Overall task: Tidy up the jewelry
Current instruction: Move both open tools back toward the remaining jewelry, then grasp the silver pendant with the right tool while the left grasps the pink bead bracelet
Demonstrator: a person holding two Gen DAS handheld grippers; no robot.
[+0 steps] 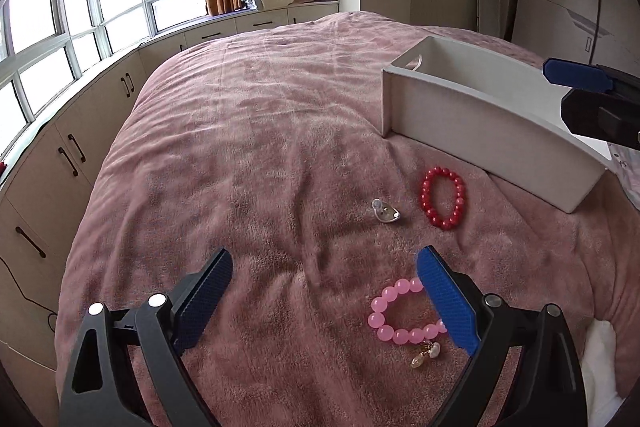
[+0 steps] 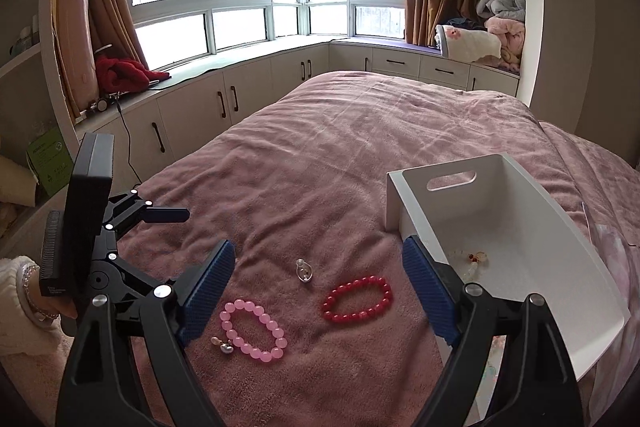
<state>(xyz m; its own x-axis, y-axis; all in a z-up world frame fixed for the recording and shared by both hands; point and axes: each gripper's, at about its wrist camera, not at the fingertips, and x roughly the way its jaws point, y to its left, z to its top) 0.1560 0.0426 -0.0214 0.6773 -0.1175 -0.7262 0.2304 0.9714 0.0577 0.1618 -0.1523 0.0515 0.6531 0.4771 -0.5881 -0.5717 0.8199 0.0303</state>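
On the pink bed cover [image 2: 320, 155] the jewelry lies loose, with the white box [image 1: 480, 131] standing just beside it. The left tool [image 1: 324, 283] hangs over the cover with its jaws spread wide and nothing between the pads; its right finger [image 1: 448, 303] covers part of the pink bead bracelet [image 1: 394, 319], so that ring of beads is not whole from the left wrist view. The right tool [image 2: 318, 275] is released too, jaws apart over the cover, gripping nothing. From the left wrist only its tip shows, cut off at the frame's edge.

Count with me: two bracelets on the cover, the pink one and the red bead bracelet [image 2: 357, 298], lying near each other but apart. One small clear pendant [image 2: 304, 271] sits between them and a little farther up the bed (its shape is hard to make out). One small pearly charm [image 2: 225, 345] touches the pink bracelet's lower rim.

Inside the box, one pale beaded piece [image 2: 472, 261] rests on the bottom, half hidden behind the right tool's finger [image 2: 430, 291], its details too faint to tell. At the left edge of the right wrist view, a white sleeve [image 2: 16, 307] with a bracelet on the wrist is partly cut off.
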